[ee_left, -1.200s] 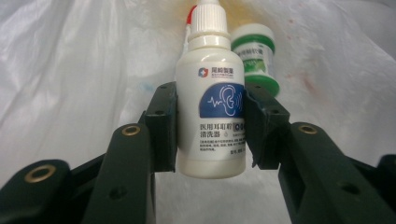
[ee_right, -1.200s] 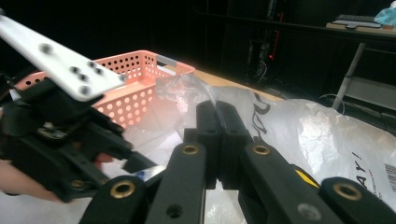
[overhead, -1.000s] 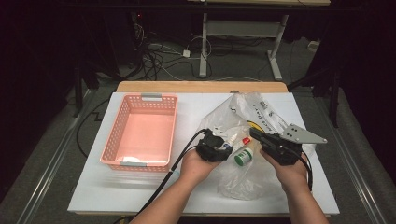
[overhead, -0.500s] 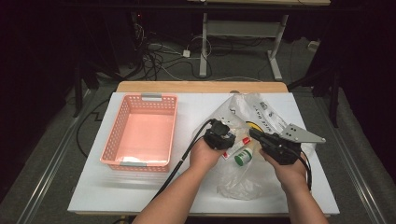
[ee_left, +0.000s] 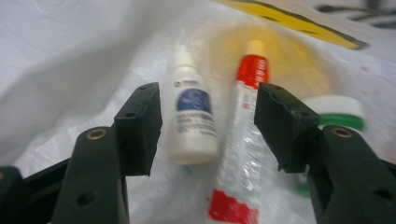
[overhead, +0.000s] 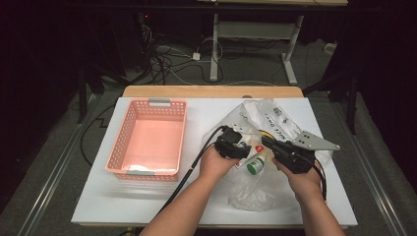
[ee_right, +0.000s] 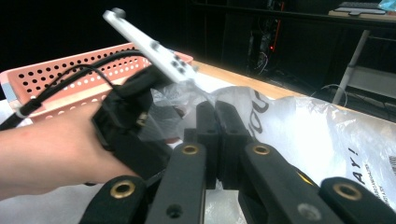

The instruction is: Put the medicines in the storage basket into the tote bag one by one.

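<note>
White bottle — nozzle away from left tool

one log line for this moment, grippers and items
left gripper: open over white bottle and red tube | right gripper: shut on bag | basket: left of both

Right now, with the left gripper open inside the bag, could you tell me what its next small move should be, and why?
Probably ease the left gripper forward and slightly toward the white bottle, then close. Its jaws stand open and span both that bottle and the red-capped tube, so closing now might catch both. The right gripper appears shut on the plastic bag.
</note>
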`<state>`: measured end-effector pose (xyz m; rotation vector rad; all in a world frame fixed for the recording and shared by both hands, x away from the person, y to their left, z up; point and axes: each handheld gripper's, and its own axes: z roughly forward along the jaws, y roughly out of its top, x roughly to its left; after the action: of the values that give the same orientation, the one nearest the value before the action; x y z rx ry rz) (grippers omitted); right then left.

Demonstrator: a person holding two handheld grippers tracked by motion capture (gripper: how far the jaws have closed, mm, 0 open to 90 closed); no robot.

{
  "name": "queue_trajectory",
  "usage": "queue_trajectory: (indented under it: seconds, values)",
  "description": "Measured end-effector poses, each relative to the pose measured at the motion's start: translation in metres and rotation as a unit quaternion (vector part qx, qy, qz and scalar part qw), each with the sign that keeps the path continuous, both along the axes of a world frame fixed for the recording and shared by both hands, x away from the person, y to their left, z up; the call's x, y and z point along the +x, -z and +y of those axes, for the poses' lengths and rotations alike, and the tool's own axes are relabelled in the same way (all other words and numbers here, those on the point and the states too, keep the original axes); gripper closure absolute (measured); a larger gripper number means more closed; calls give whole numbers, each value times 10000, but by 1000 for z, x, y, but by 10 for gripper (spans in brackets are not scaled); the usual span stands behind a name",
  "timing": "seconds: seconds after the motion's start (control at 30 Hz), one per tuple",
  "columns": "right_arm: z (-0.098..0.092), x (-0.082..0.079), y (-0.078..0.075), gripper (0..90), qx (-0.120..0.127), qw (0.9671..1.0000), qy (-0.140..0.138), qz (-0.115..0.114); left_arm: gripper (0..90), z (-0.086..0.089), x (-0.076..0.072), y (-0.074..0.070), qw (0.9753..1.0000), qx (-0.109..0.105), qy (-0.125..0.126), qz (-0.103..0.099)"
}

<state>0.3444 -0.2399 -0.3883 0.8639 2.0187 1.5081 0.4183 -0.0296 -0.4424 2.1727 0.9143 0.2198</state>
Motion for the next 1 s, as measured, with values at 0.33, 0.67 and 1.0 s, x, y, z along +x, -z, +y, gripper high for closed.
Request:
queue_trajectory:
  seconds: [0.33,0.67,1.0]
  values:
    - [-2,-1,-2,900,17,10000,15,-23,392,40,-46,-4,9961,-657,586,75]
    - [-2,-3,-4,900,-5,10000,21,-69,238,79,-97,11,9966,-170,729,-342]
    - [1,-4,-7,900,43,10000,11,-54,159,73,-80,41,9987,372,328,-70]
